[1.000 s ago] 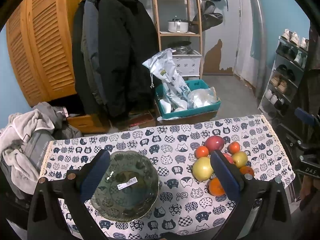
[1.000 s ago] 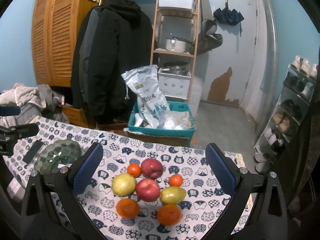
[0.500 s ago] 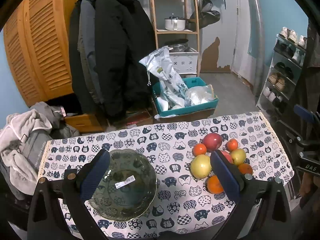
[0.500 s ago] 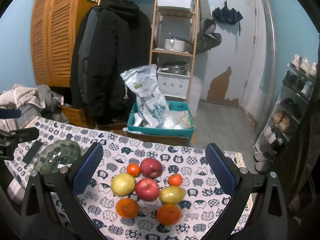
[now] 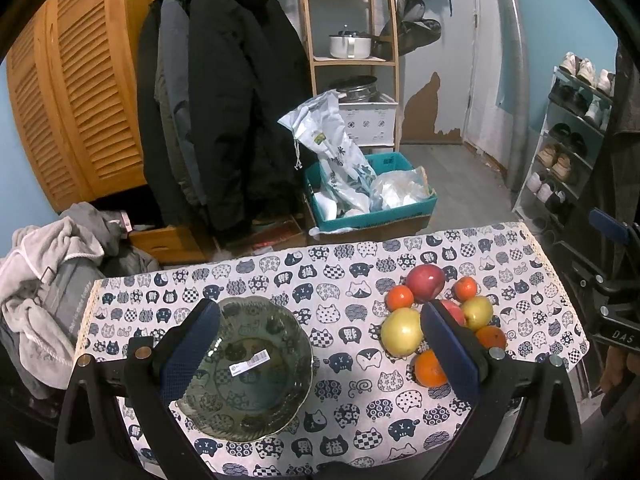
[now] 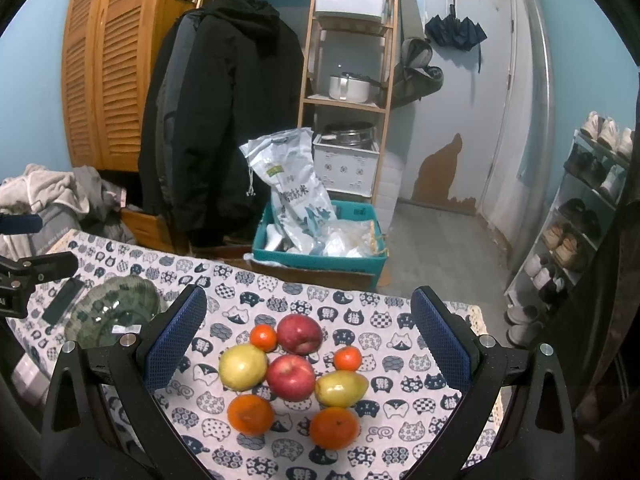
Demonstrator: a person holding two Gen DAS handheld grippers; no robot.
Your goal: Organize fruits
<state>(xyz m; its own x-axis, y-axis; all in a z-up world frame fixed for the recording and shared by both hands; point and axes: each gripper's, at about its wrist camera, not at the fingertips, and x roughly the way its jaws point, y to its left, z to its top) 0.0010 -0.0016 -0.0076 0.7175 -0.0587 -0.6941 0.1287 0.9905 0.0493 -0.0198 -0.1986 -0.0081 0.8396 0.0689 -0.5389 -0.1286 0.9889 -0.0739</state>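
Observation:
A cluster of fruit lies on the cat-print tablecloth [image 6: 360, 300]: two red apples [image 6: 291, 377], two yellow-green apples [image 6: 243, 366], two oranges [image 6: 334, 427] and two small tangerines [image 6: 263, 338]. A green glass bowl [image 5: 256, 368] with a white sticker stands empty at the table's left; it also shows in the right wrist view [image 6: 116, 312]. My left gripper [image 5: 318, 348] is open and empty above the table, between bowl and fruit [image 5: 402, 330]. My right gripper [image 6: 308, 340] is open and empty, hovering over the fruit cluster.
Beyond the table's far edge stands a teal box [image 6: 320, 240] with a rice sack and bags. Dark coats [image 5: 224, 112] hang behind. A wooden shelf [image 6: 348, 80] holds pots. A shoe rack [image 5: 568, 152] stands at right. A clothes pile [image 5: 44, 280] lies at left.
Both grippers have shifted only slightly; the left view has drifted a little. Fruit and bowl have not moved, and both grippers stay open.

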